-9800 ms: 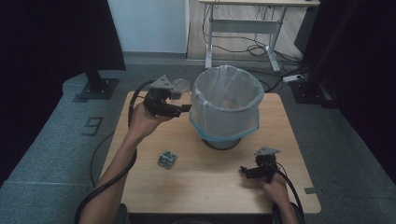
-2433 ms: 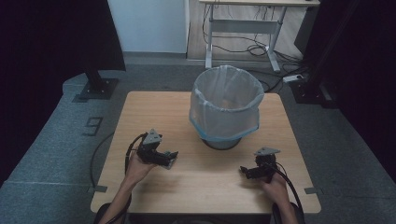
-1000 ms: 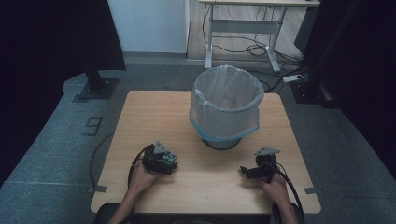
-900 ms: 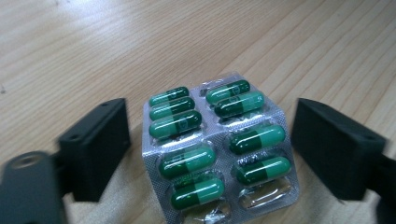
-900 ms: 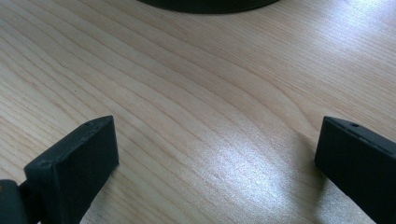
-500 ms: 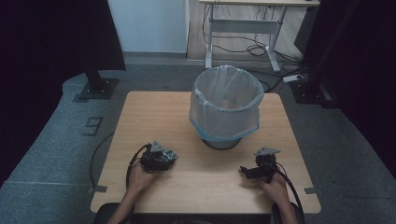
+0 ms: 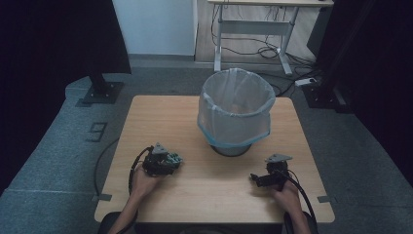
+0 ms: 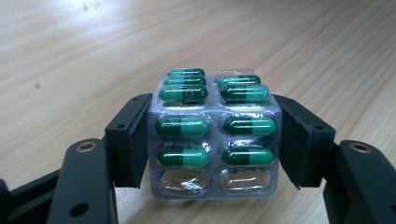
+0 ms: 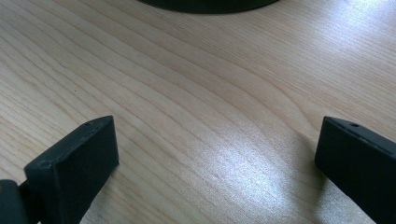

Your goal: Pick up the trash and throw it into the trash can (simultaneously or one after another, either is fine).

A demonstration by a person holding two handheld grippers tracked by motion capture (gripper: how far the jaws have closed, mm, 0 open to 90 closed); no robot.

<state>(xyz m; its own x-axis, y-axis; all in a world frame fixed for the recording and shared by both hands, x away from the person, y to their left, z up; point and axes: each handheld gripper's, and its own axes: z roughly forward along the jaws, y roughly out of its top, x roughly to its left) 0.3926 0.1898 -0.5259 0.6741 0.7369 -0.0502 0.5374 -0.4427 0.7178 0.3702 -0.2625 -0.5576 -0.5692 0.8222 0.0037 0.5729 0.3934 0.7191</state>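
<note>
A silver blister pack [image 8: 214, 135] of green capsules, its two nearest pockets empty, sits between the jaws of my left gripper [image 8: 212, 140], which is shut on its side edges just above the wooden table [image 8: 70, 56]. From above, the left gripper [image 7: 174, 161] is at the table's front left with the pack [image 7: 174, 159] at its tip. My right gripper [image 7: 254, 178] rests at the front right, and its own view shows the right gripper [image 9: 215, 154] open over bare wood with nothing between the jaws.
A bin [image 7: 235, 109] lined with a clear bag stands at the table's middle back, its dark base [image 9: 205, 3] just beyond the right jaws. Cables trail from both grippers toward the front edge. A metal desk frame [image 7: 253, 29] stands on the floor behind.
Over the earlier frames my left gripper came down from beside the bin to the front left of the table and onto the blister pack. In the last half second it barely shifts. The right gripper stays still.
</note>
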